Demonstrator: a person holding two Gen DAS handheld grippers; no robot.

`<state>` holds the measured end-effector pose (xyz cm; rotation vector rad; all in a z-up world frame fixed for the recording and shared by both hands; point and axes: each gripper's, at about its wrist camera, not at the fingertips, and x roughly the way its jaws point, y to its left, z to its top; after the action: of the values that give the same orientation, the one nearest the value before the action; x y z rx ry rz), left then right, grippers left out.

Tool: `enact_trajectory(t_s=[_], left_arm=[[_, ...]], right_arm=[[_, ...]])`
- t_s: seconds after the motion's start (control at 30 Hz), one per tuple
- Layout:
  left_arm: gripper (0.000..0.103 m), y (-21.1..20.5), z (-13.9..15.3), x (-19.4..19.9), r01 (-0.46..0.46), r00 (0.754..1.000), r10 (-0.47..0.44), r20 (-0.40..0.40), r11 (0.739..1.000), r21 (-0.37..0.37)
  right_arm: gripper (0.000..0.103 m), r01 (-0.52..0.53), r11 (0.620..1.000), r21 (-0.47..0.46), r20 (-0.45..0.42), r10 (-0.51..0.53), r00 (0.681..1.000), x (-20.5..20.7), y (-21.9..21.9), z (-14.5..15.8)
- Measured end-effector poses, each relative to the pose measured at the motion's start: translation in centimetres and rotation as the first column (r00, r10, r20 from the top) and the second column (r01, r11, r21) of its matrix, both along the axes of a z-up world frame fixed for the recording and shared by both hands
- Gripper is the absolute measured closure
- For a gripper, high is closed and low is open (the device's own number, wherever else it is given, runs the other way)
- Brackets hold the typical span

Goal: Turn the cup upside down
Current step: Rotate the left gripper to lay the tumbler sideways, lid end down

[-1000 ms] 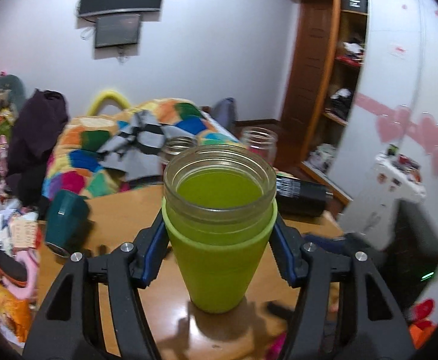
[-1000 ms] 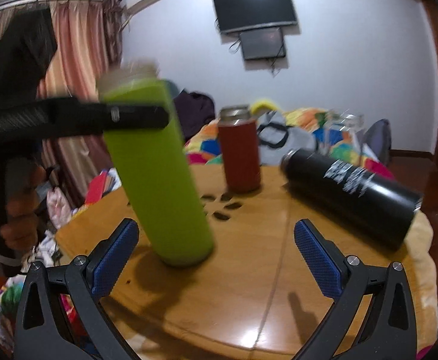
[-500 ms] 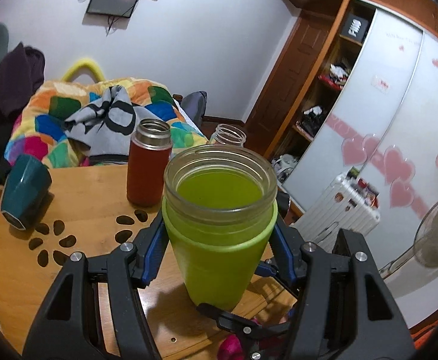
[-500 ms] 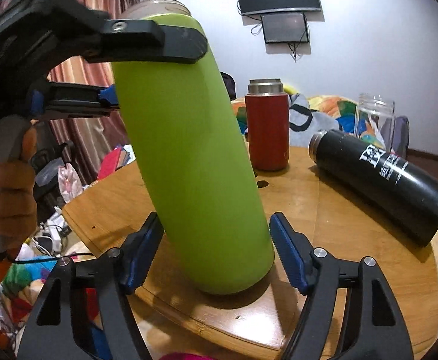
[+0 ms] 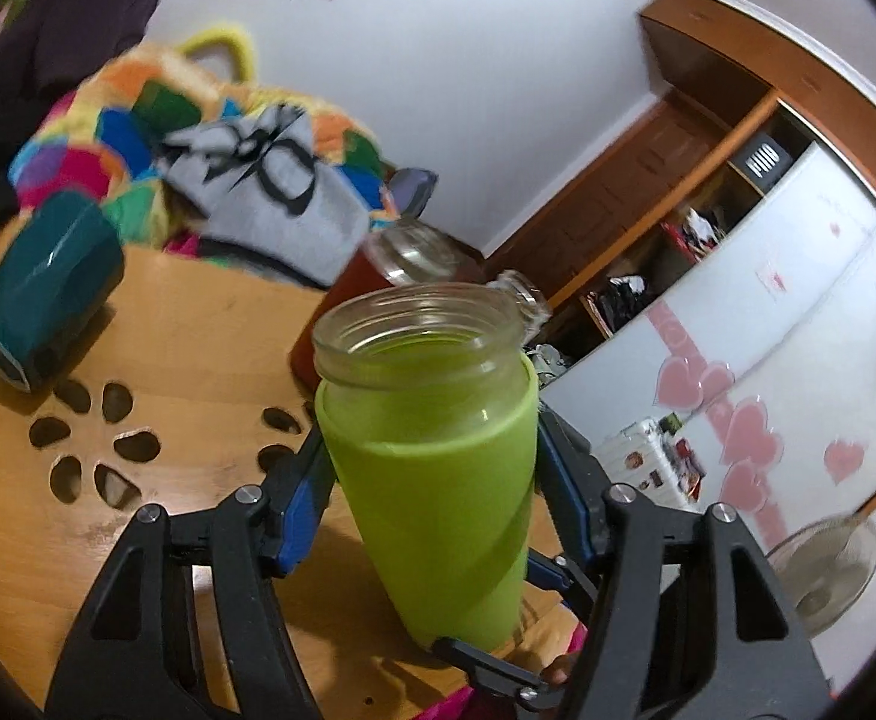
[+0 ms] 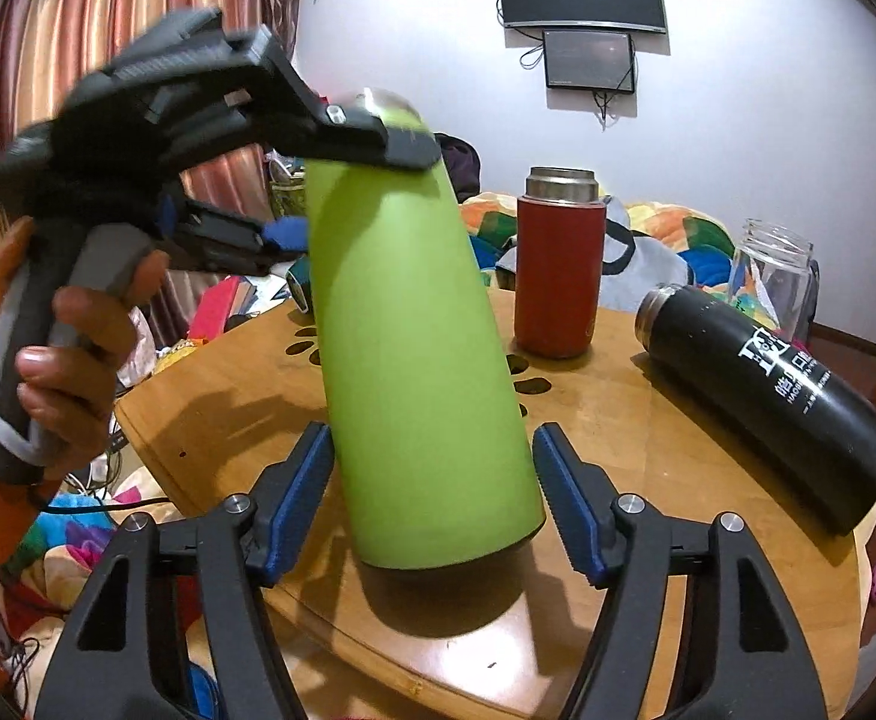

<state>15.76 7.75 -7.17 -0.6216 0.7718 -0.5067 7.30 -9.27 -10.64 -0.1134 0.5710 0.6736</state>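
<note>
A tall green cup point(image 5: 432, 468) with a clear glass rim is held tilted above the round wooden table point(image 5: 186, 330). My left gripper point(image 5: 429, 483) is shut on its upper part, mouth toward the camera. In the right wrist view the green cup point(image 6: 414, 372) leans to the left, its base near the table. My right gripper point(image 6: 432, 498) is open with its blue pads point(image 6: 300, 492) on either side of the cup's lower part, small gaps showing. The left gripper's black fingers point(image 6: 342, 132) clamp the cup's top there.
A black flask point(image 6: 768, 396) lies on its side at the right. A red flask point(image 6: 558, 264) and a clear glass jar point(image 6: 774, 276) stand behind. A teal mug point(image 5: 48, 282) lies on its side at the left. The table point(image 6: 648, 540) has leaf-shaped cutouts.
My left gripper has tilted the green cup and swung it. My right gripper has stayed around the cup's lower part, a little wider than half a second ago.
</note>
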Motion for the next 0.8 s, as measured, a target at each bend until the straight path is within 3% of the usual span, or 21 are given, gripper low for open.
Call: enact_trajectory(t_s=[0.13, 0.4, 0.6, 0.8], left_arm=[[0.035, 1.4, -2.6, 1.4, -0.019, 0.996, 0.013, -0.088, 0.997, -0.070], [0.030, 2.4, -6.2, 2.2, -0.042, 0.975, 0.010, -0.222, 0.990, -0.137], [0.025, 2.2, -7.1, 1.9, -0.044, 0.959, 0.014, -0.285, 0.994, -0.102], [0.023, 1.7, -6.3, 0.7, -0.012, 0.967, 0.003, -0.255, 0.999, -0.037]], right_arm=[[0.039, -0.011, 1.000, -0.011, -0.006, 0.011, 1.000, 0.5, 0.3, 0.1], [0.040, -0.026, 0.999, -0.024, -0.013, 0.025, 1.000, 0.6, 0.7, 0.0], [0.041, -0.033, 0.999, -0.018, -0.021, 0.033, 0.999, 0.7, 0.8, -0.1], [0.042, -0.023, 1.000, -0.003, -0.032, 0.023, 0.999, 1.1, 0.5, -0.2]])
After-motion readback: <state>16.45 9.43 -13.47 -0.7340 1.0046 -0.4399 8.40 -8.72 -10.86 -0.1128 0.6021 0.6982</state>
